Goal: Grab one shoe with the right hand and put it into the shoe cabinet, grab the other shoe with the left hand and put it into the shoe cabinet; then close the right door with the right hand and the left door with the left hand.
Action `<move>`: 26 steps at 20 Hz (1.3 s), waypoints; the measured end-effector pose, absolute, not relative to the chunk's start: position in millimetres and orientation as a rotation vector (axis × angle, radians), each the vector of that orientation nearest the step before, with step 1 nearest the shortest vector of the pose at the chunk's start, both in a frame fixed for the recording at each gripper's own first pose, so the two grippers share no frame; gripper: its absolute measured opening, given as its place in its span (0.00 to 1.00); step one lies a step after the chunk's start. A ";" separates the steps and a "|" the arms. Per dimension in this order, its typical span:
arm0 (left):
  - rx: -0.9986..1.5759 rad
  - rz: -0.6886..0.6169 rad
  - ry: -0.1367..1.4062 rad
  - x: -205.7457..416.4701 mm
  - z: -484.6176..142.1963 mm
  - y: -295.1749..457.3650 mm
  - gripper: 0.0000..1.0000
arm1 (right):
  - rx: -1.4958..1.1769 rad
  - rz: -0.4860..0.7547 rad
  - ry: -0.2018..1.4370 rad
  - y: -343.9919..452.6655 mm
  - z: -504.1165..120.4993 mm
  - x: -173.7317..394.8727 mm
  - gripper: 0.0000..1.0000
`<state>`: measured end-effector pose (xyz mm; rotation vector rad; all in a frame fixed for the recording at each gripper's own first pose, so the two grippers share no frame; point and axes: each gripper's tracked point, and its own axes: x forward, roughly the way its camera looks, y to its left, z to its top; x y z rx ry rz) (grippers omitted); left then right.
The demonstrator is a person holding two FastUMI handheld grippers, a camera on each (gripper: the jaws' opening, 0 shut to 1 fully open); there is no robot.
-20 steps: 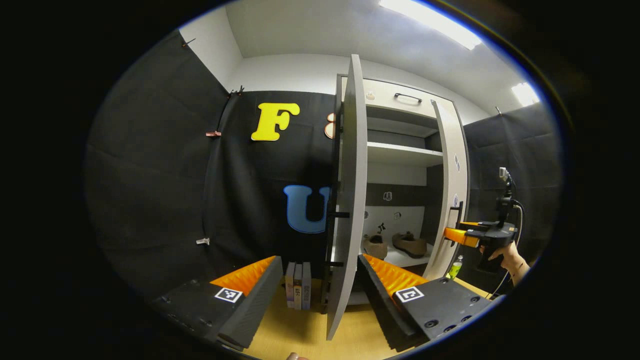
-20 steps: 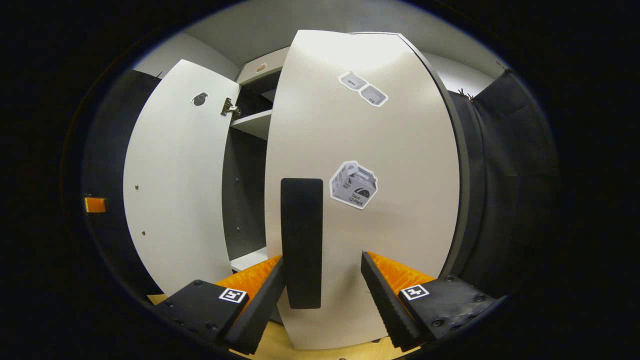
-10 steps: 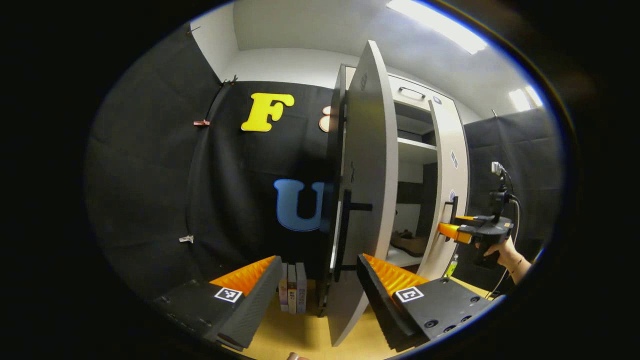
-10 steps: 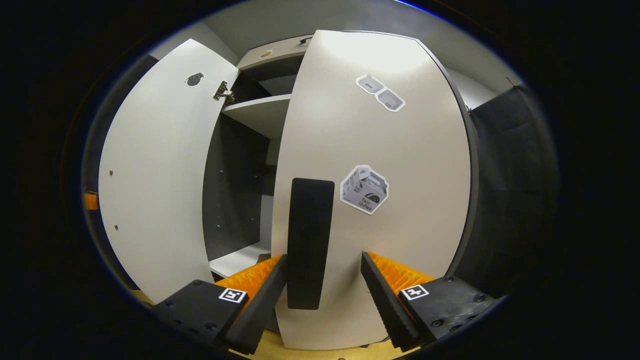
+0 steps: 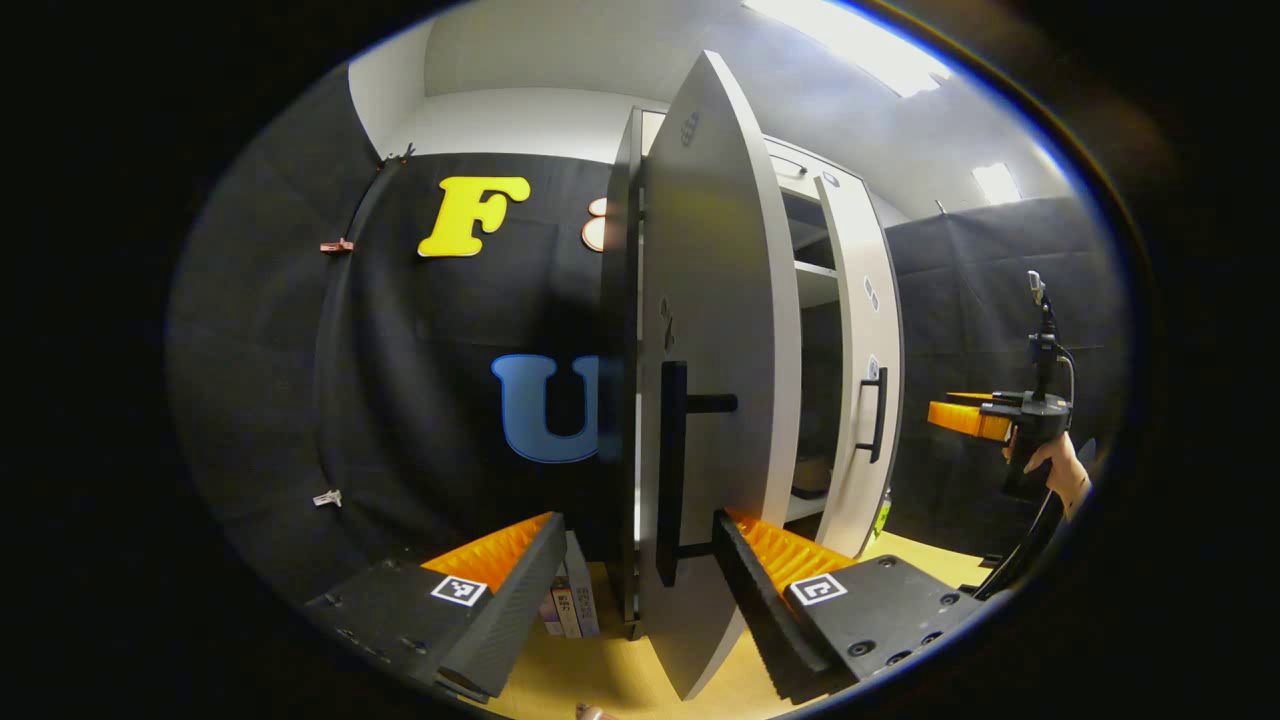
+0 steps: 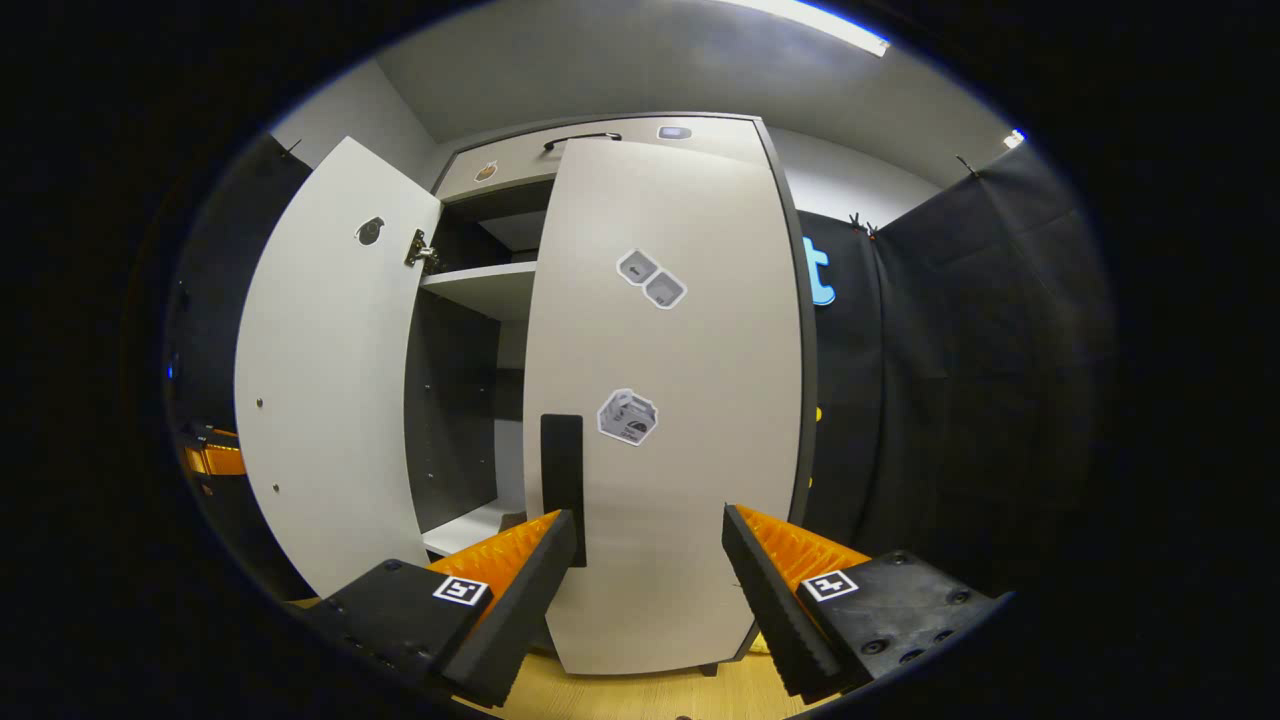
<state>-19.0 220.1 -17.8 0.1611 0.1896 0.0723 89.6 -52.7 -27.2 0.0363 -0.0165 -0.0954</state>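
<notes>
in the left gripper view the left gripper [image 5: 640, 560] has its fingers spread wide and holding nothing, with the left door [image 5: 715, 330] standing half open straight ahead and its upright handle [image 5: 675, 460] in the gap between them, so a forward push looks like the coming move. the right gripper [image 6: 650, 560], also open and empty, faces the nearly closed right door [image 6: 665, 400]; it sits farther from that door than the left one from its own. a shoe [image 5: 808, 482] may be the dim shape inside the cabinet [image 6: 500, 290].
</notes>
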 end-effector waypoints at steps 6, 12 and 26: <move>0.079 -0.031 0.196 -5.4 -29.0 201.8 0.97 | 0.017 -0.113 0.010 -60.1 -32.0 68.6 0.98; 0.119 -0.063 0.191 33.6 -44.1 159.7 0.94 | 0.003 -0.135 0.033 -84.3 -37.6 59.2 0.98; 0.086 -0.104 0.178 148.6 -83.6 65.4 1.00 | 0.025 -0.227 0.058 -174.4 -37.9 33.6 0.98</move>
